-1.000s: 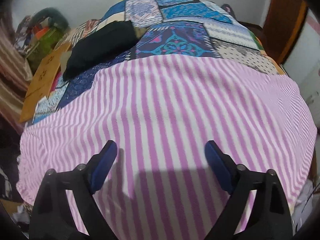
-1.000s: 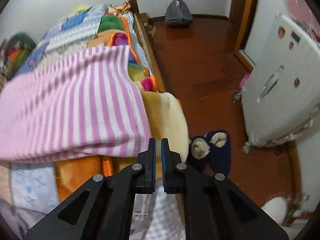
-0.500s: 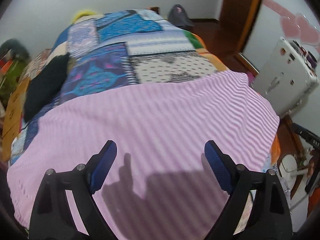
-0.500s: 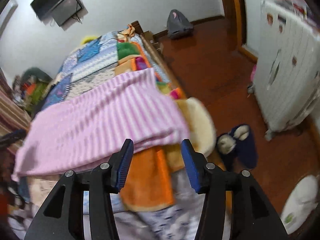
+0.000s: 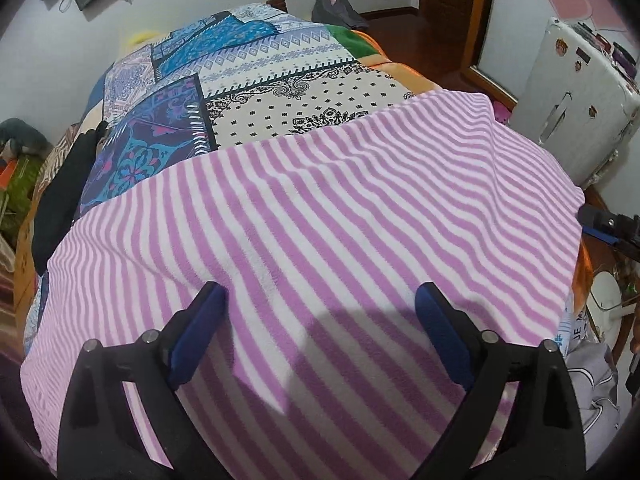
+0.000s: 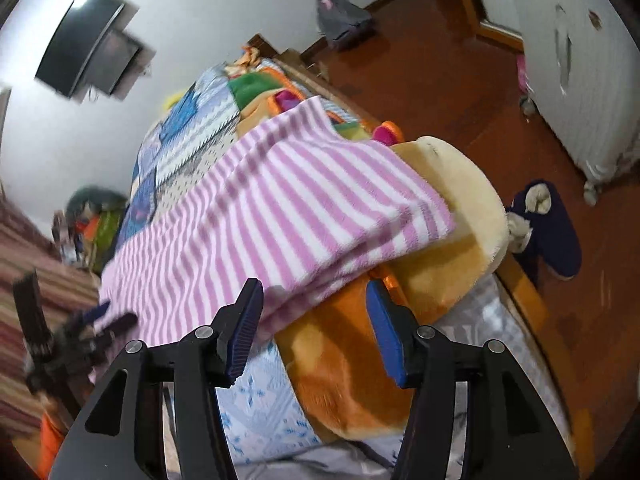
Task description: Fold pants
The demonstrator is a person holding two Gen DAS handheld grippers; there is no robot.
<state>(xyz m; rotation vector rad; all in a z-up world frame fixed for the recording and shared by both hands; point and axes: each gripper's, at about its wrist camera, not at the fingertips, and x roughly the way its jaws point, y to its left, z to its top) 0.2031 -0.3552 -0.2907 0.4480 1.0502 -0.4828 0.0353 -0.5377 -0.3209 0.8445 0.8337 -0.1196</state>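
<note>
The pink-and-white striped fleece pants (image 5: 320, 216) lie spread flat across the near end of the bed. My left gripper (image 5: 320, 328) hovers just above their near part, jaws wide open and empty. In the right wrist view the pants (image 6: 272, 216) drape over the bed's right side, their edge hanging over an orange blanket. My right gripper (image 6: 312, 328) is open and empty, just below that hanging edge. The right gripper also shows at the right edge of the left wrist view (image 5: 608, 228).
A patchwork quilt (image 5: 248, 92) covers the far bed, with a black garment (image 5: 60, 200) at its left. An orange and cream plush blanket (image 6: 440, 248) hangs off the bed's right side. Slippers (image 6: 548, 224) lie on the wood floor near a white cabinet (image 5: 568, 96).
My right gripper has opened from shut and swung up toward the pants' hanging edge. My left gripper stayed open and turned right over the pants.
</note>
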